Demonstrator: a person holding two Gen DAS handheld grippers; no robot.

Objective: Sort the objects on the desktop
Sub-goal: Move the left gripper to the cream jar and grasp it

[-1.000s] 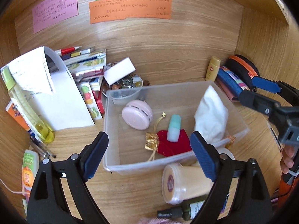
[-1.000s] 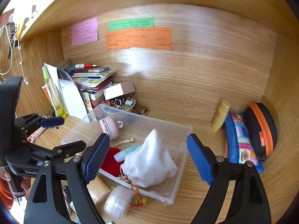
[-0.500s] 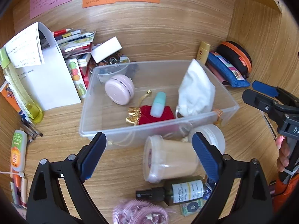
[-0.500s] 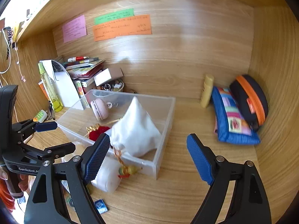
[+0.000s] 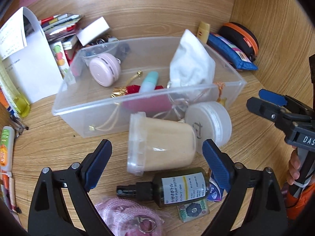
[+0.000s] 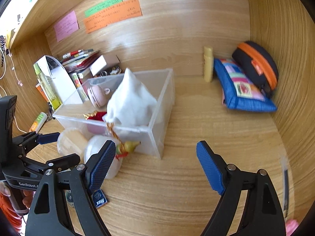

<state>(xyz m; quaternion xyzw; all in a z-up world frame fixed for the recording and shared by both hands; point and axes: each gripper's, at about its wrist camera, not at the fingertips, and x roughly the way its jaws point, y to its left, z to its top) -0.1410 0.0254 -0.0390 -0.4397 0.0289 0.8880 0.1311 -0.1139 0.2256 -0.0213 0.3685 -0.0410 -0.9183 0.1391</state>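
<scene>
A clear plastic bin holds a pink round case, a mint tube, a red item and a white cloth bag. In front of it lie a beige tub on its side, a white round jar, a dark pump bottle and a pink mesh pouch. My left gripper is open and empty, just above the tub. My right gripper is open and empty over bare desk right of the bin.
Books, papers and a yellow-green bottle stand at the left. A yellow tube, a blue patchwork pouch and a black-orange case lie at the back right corner. Wooden walls enclose three sides.
Both grippers have pulled back from the bin toward the front of the desk. The tub, jar, pump bottle and pink pouch have come into the left wrist view.
</scene>
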